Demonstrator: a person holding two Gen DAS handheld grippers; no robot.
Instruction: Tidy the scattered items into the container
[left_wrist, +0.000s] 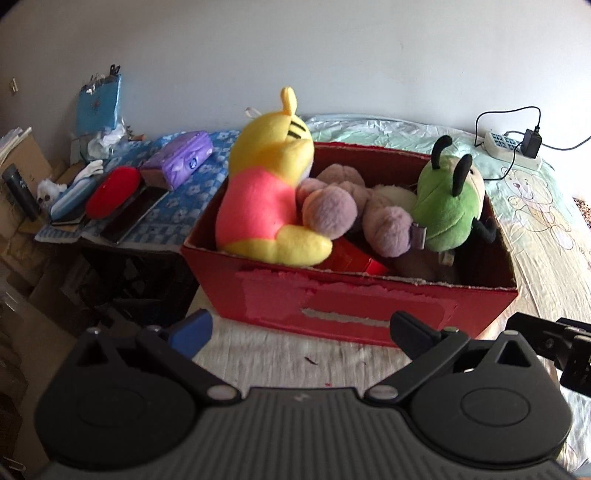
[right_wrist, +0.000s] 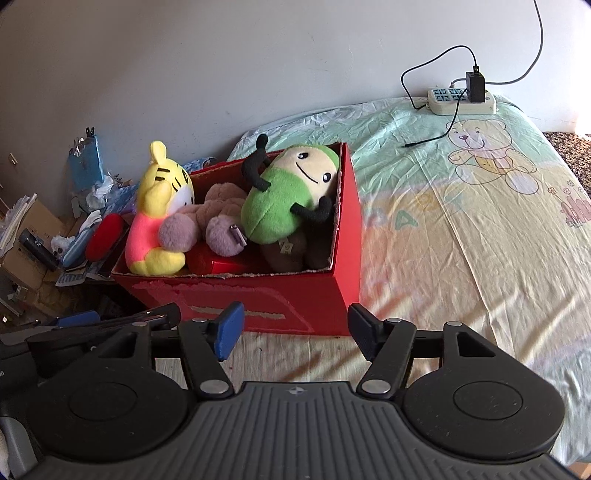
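A bed (right_wrist: 461, 229) with a pale printed sheet stands against a plain white wall; the sheet carries a teddy-bear print (right_wrist: 487, 155) and faded letters that cannot be read with certainty. A white power strip (right_wrist: 461, 99) with a black adapter lies near the wall. The red box (right_wrist: 303, 295) rests on the bed near its left edge, its front face torn where a label was removed; no writing survives there. Inside it sit a yellow-and-pink tiger plush (right_wrist: 159, 218), a mauve plush (right_wrist: 218, 218), a green plush (right_wrist: 284, 199) with a smiling face, and a red object (right_wrist: 218, 264) partly hidden beneath them. A brown item under the green plush is largely obscured. Left of the bed, a side table (left_wrist: 184, 206) holds a purple pack (left_wrist: 181, 158) whose round logo is too small to read, and a red case (left_wrist: 114, 190). The left tool (left_wrist: 299, 334) is spread wide and empty, just in front of the box. The right tool (right_wrist: 295, 328) is likewise spread and empty, near the box's front right corner.
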